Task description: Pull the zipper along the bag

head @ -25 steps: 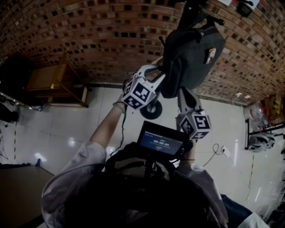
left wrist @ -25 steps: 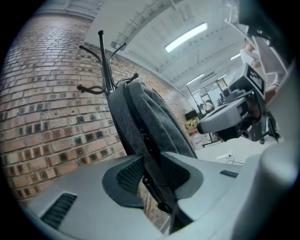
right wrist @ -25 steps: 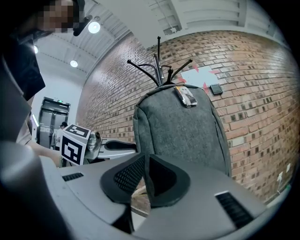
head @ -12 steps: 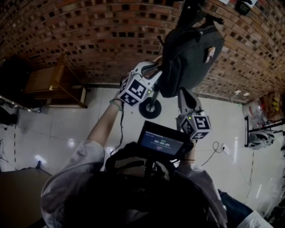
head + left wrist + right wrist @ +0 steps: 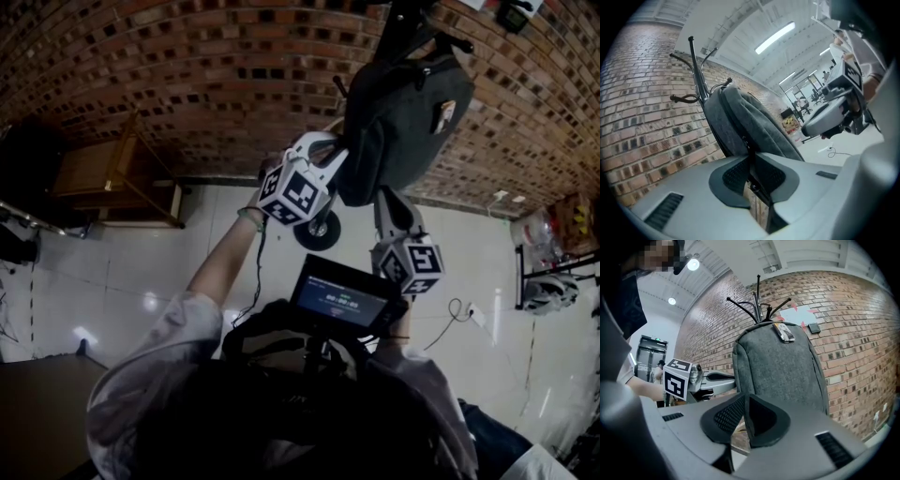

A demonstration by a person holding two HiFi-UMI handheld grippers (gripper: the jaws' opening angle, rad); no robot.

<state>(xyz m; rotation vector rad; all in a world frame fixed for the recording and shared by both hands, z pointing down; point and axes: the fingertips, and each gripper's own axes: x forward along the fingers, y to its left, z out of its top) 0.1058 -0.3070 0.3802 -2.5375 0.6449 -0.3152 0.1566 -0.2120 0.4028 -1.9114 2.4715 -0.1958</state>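
Observation:
A grey backpack [image 5: 403,112] hangs from a black coat rack [image 5: 403,23] against a brick wall. My left gripper [image 5: 342,155] is at the bag's left side. In the left gripper view its jaws [image 5: 751,176] are closing, and the pads pinch the thin dark zipper pull [image 5: 753,186] below the bag's side seam [image 5: 740,122]. My right gripper [image 5: 382,192] reaches up to the bag's bottom. In the right gripper view its pads [image 5: 745,420] are together at the lower edge of the bag [image 5: 780,366], which ends right at them.
A wooden frame [image 5: 122,173] stands at the left by the wall. A small wheel [image 5: 319,230] sits on the tiled floor under the bag. A lit screen [image 5: 342,300] is at my chest. A white helmet [image 5: 548,295] hangs at the right.
My left gripper drifted a little to the left and up, then came back against the bag's left side. The bag and my right gripper stayed where they were.

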